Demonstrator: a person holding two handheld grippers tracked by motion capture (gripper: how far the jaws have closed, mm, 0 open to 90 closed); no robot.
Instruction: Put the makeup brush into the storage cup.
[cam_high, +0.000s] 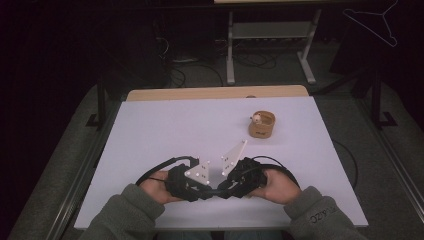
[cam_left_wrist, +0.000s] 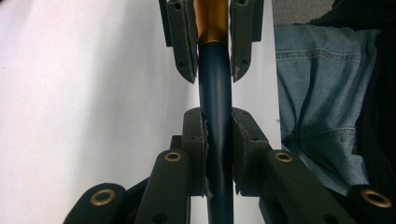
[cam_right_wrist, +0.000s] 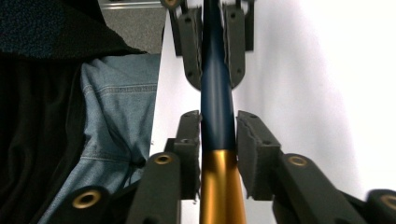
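A pen with a dark blue barrel (cam_left_wrist: 215, 93) and a gold end (cam_right_wrist: 222, 186) lies level just above the white table (cam_high: 165, 130), near its front edge. My left gripper (cam_left_wrist: 217, 116) is shut on the blue barrel, its pads pressed against both sides. My right gripper (cam_right_wrist: 218, 116) faces it from the other end, its jaws around the pen where blue meets gold, with a thin gap showing at one pad. In the high view the left gripper (cam_high: 210, 192) and right gripper (cam_high: 223, 191) meet tip to tip, a hand behind each.
A small wooden cup (cam_high: 262, 125) with a pale object inside stands at the table's right, well beyond the hands. The person's jeans (cam_left_wrist: 322, 93) lie just past the near table edge. A metal stand (cam_high: 270, 45) is on the floor behind.
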